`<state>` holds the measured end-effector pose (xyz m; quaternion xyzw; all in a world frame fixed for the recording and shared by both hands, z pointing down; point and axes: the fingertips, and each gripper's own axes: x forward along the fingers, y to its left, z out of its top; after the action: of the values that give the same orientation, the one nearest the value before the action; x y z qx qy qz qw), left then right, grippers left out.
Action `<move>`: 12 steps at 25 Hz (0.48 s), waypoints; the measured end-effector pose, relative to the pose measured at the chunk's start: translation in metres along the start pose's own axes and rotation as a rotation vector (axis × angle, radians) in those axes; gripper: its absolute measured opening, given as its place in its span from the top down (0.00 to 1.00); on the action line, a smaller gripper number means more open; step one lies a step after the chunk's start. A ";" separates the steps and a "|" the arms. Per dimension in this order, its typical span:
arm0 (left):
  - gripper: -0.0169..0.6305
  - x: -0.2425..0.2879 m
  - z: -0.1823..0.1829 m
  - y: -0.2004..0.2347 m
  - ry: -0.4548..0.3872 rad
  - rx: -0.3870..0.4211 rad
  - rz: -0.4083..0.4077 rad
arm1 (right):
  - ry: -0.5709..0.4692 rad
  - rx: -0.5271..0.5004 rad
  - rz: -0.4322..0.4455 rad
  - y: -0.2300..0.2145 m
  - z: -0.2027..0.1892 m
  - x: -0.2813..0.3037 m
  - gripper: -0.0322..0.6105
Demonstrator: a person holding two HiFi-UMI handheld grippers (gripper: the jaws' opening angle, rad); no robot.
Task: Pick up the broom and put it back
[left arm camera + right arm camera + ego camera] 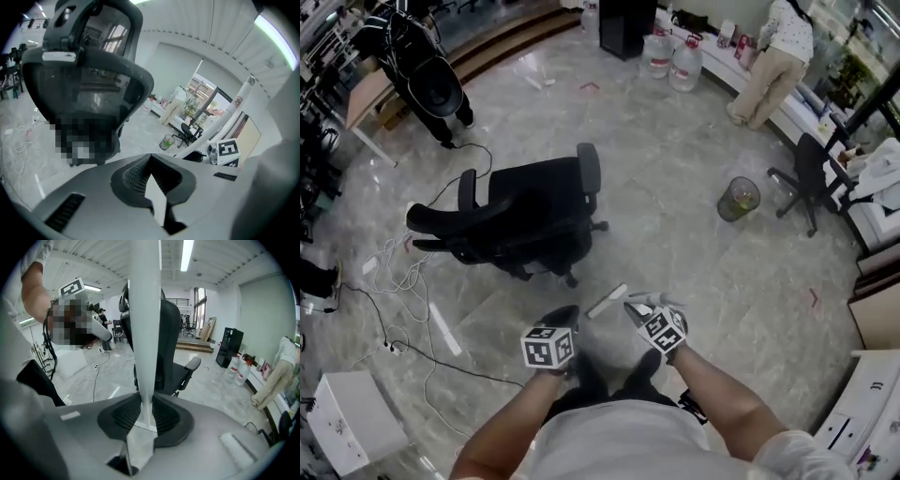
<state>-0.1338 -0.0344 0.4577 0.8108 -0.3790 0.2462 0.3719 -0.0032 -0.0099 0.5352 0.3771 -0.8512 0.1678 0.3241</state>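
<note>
Two grippers: side by side at 6 o'clock in the head view, marker cubes facing up.
Left gripper: pads meet at the tips; nothing is clamped between them.
Right gripper: jaws closed on the broom handle, pads pressing it from both sides.
Broom handle position: white, clear of the floor, rising steeply out of the right gripper past the top edge of the right gripper view. In the left gripper view it slants toward 1 o'clock.
Office chair: black, at 11 o'clock from the grippers, well apart from them.
Waste bin: at 2 o'clock, near a second black chair.
Person: standing at 1 o'clock, far side, at a white counter.
Water bottles: two, on the floor at 12 o'clock, just beside that counter.
Cables: loose on the floor at 10 o'clock.
White box: at 8 o'clock, by the lower left edge.
Floor: grey, marble-patterned.
</note>
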 end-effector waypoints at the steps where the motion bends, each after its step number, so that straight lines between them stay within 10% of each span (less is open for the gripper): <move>1: 0.96 -0.011 0.013 -0.003 -0.025 -0.001 -0.006 | 0.000 -0.006 -0.010 -0.002 0.015 -0.006 0.83; 12: 0.96 -0.042 0.062 0.005 -0.156 -0.038 0.028 | 0.082 -0.087 0.024 -0.019 0.052 0.019 0.83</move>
<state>-0.1551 -0.0678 0.3936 0.8148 -0.4228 0.1804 0.3533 -0.0206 -0.0603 0.5104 0.3452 -0.8481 0.1498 0.3730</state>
